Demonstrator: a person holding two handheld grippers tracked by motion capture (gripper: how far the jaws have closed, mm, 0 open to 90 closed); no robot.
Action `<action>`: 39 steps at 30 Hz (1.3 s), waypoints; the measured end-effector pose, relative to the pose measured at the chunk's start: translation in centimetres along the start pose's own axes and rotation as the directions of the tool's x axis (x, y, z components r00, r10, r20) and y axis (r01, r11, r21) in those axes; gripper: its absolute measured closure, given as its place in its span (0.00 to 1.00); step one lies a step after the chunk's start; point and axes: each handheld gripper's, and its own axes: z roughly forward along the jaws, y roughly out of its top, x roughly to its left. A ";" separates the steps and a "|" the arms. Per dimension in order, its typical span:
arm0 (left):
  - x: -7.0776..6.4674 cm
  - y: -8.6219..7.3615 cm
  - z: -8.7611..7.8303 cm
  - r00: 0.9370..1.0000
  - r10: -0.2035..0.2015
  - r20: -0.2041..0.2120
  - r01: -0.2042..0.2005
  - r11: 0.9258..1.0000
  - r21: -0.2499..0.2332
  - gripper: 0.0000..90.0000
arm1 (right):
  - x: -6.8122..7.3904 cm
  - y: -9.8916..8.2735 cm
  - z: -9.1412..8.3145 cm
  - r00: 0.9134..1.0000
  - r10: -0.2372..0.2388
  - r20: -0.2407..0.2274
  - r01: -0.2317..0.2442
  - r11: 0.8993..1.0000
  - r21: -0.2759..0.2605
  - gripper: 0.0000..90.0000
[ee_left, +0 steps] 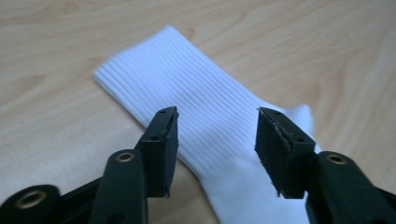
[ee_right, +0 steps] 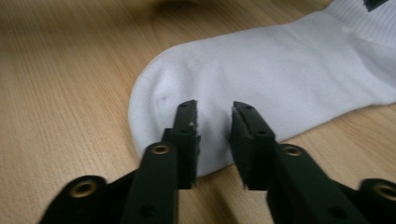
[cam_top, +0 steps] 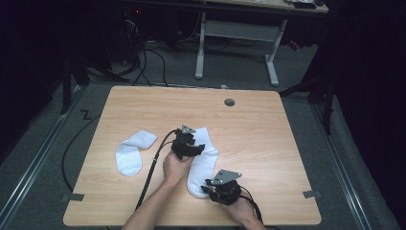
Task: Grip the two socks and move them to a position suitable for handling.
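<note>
On the wooden table a white sock lies flat; the left gripper over its cuff and the right gripper over its toe both gape, holding nothing, likely just laid straight

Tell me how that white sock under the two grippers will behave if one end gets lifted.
The white sock lies flat and slightly bent on the table, so it probably droops limply. It looks thin, likely very light. Its ribbed cuff should give the fingers some grip and probably stretches.
</note>
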 end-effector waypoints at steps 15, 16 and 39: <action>-2.5 -4.6 -4.0 0.991 0.126 -0.044 -0.127 0.992 -0.004 0.47 | -5.7 3.0 1.0 0.967 0.200 0.160 -0.194 0.980 -0.049 0.80; -2.5 -4.6 -4.0 0.991 0.126 -0.044 -0.127 0.992 -0.004 0.47 | -5.7 3.0 1.0 0.967 0.200 0.160 -0.194 0.980 -0.049 0.80; -4.1 -7.3 -3.9 0.979 0.195 -0.060 -0.195 0.981 -0.011 0.46 | -8.0 4.2 4.3 0.952 0.203 0.229 -0.208 0.978 0.000 0.66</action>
